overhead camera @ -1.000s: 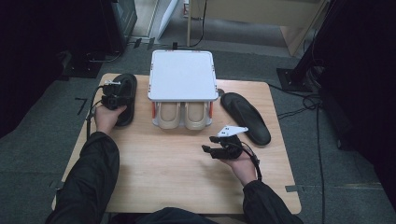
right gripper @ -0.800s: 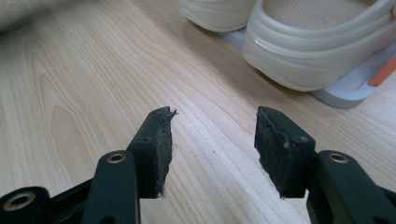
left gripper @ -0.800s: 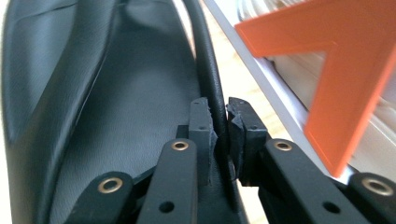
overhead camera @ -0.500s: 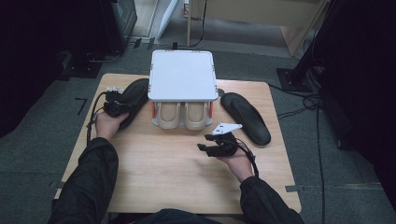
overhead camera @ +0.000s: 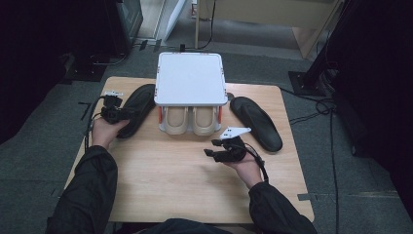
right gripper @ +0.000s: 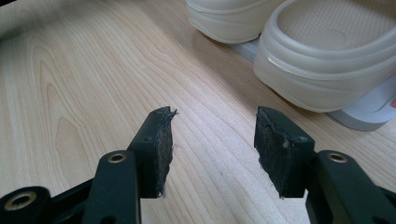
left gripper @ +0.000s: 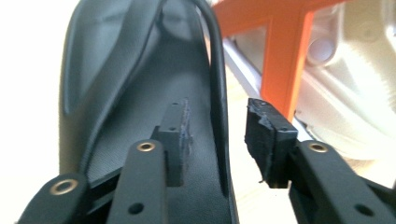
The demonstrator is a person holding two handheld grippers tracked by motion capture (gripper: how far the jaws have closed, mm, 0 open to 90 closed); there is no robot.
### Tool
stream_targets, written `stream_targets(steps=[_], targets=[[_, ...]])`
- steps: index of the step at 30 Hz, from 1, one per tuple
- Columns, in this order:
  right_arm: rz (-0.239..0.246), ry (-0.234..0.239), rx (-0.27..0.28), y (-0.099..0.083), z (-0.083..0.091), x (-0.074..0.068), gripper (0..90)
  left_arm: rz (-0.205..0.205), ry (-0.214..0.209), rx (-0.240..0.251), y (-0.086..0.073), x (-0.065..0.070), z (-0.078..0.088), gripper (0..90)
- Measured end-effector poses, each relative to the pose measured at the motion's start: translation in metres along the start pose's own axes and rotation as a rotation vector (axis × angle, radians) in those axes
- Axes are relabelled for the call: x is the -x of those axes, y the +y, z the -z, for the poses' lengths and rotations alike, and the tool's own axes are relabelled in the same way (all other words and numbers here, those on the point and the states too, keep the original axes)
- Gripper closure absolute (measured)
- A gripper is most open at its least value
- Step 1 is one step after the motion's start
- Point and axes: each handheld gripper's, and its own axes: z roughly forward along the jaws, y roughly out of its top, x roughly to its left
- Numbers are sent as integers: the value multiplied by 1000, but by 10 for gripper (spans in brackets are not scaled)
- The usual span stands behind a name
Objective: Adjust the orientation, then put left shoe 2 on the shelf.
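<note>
A black slipper (overhead camera: 138, 108) lies left of the white shoe rack (overhead camera: 190, 78), with its twin (overhead camera: 256, 123) on the right. Two beige shoes (overhead camera: 175, 120) (overhead camera: 205, 120) sit under the rack. My left gripper (overhead camera: 113, 110) is at the left slipper's near edge. In the left gripper view the left gripper (left gripper: 219, 140) straddles the slipper's (left gripper: 135, 88) side rim; its jaws have just been opening and the pads stand clear of the rim. My right gripper (overhead camera: 220, 148) hovers open before the shoes; the right gripper (right gripper: 212, 149) holds nothing, bare wood between its jaws and beige shoes (right gripper: 327, 60) ahead.
The wooden table (overhead camera: 185, 185) has free room in front of the rack. An orange rack post (left gripper: 280, 60) stands close to the right of my left jaws. Cables and a stand base (overhead camera: 311, 80) lie on the grey floor beyond the table's right edge.
My left gripper has slid from on top of the left slipper to its outer near edge, and the slipper has swung slightly towards the rack. The right hand has barely moved.
</note>
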Motion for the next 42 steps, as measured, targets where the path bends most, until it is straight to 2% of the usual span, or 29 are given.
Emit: stream_targets(steps=[5,8,10,13,16,19,21,28,31,35,38,42], targets=[[-2,-1,0,0,0,0,474,-43,23,20,8,-10,8,548],[-4,-1,-5,-1,0,0,474,-14,21,36,11,-21,12,540],[-9,-1,-7,-1,0,0,474,-5,33,66,10,-28,12,538],[-10,-1,-6,-2,0,1,474,21,46,29,13,-38,6,515],[-15,-7,-7,-4,1,1,474,28,49,25,14,-44,1,512],[-20,-9,-7,-6,3,0,474,25,50,37,12,-46,-6,507],[-23,-12,-8,-7,5,1,474,31,50,12,14,-49,-11,495],[-37,-29,-8,-12,8,2,474,24,54,-12,14,-52,-29,501],[-38,-35,-7,-13,9,3,474,38,52,9,13,-55,-31,570],[-41,-37,-11,-13,8,3,474,34,49,-3,13,-54,-31,597],[-39,-35,-14,-13,8,3,474,38,37,-10,13,-52,-30,649],[-36,-32,-5,-12,8,2,474,47,54,-14,14,-49,-29,683]])
